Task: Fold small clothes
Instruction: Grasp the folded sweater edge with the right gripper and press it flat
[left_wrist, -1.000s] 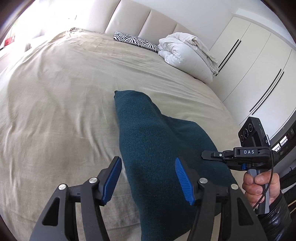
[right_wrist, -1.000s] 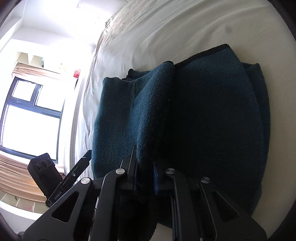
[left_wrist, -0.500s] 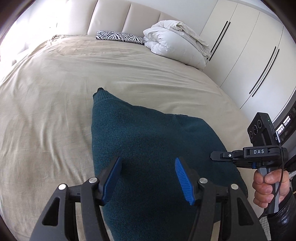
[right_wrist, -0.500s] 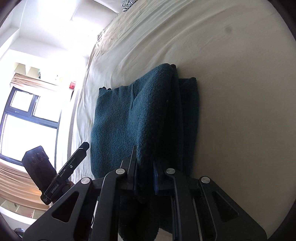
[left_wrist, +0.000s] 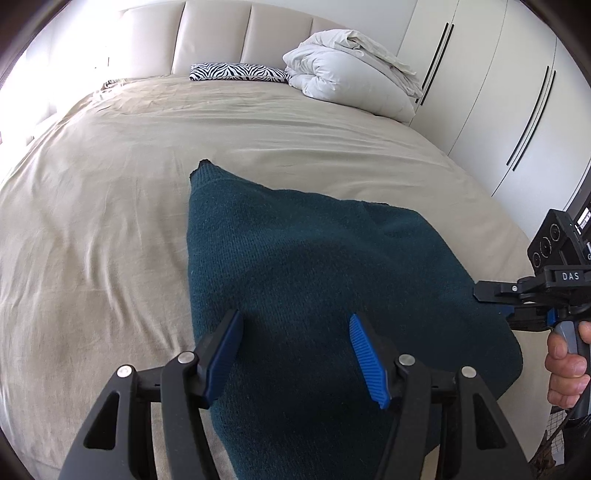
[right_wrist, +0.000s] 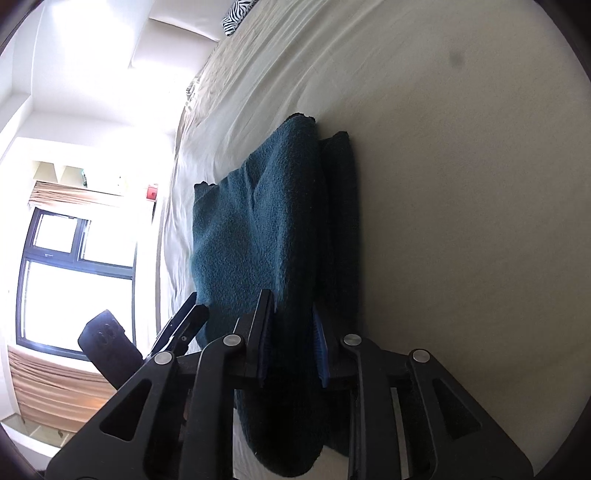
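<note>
— Right wrist view: our right gripper (right_wrist: 291, 339) jaws have just been opening, teal garment (right_wrist: 258, 236) between them, seemingly loosened.
— Left gripper (left_wrist: 295, 354) stands wide above it on the bed (left_wrist: 110, 184); let's release fully, then smooth.

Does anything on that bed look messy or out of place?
Only slightly: the teal garment lies askew, its folded layers not lined up, one corner poking out. The white duvet is bundled loosely at the headboard. Nothing looks damaged.
</note>
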